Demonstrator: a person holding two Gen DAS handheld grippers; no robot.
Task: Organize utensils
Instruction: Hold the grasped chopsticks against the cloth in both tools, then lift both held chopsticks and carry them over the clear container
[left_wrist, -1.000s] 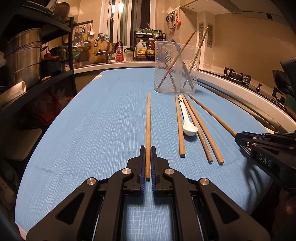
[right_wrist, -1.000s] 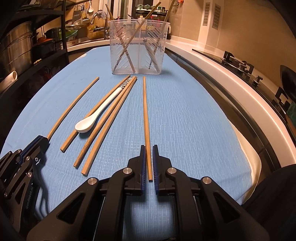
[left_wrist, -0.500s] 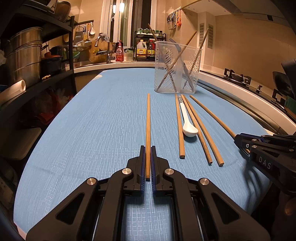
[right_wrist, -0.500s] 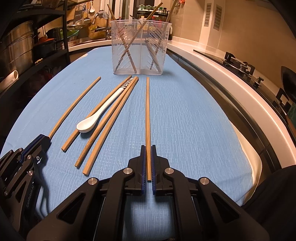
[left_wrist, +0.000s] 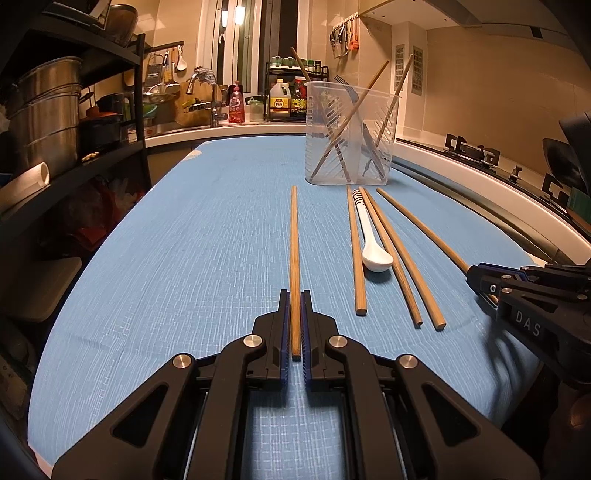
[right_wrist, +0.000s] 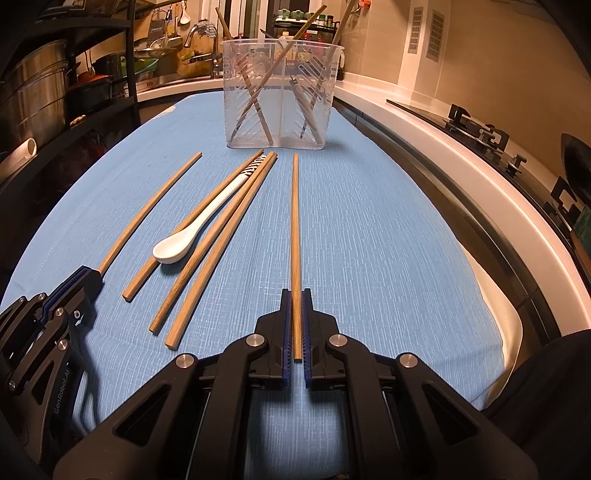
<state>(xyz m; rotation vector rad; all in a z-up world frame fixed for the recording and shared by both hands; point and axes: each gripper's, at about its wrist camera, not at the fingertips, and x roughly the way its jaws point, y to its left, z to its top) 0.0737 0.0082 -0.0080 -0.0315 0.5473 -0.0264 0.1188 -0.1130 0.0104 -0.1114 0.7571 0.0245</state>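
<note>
Each gripper's jaws clamp one long, slim, round-ended wooden chopstick (left_wrist: 294, 254) (right_wrist: 295, 236) lying flat.

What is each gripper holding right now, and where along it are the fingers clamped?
The left gripper pinches one wooden chopstick at its near end. The right gripper pinches another chopstick, also at its near end. Both chopsticks lie on the blue cloth.

cloth (left_wrist: 184, 258): blue, woven, matt
chopsticks (left_wrist: 294, 251): wood, smooth
spoon (left_wrist: 373, 247): white, glossy
holder (left_wrist: 351, 110): clear plastic
pots (left_wrist: 44, 110): shiny metal
</note>
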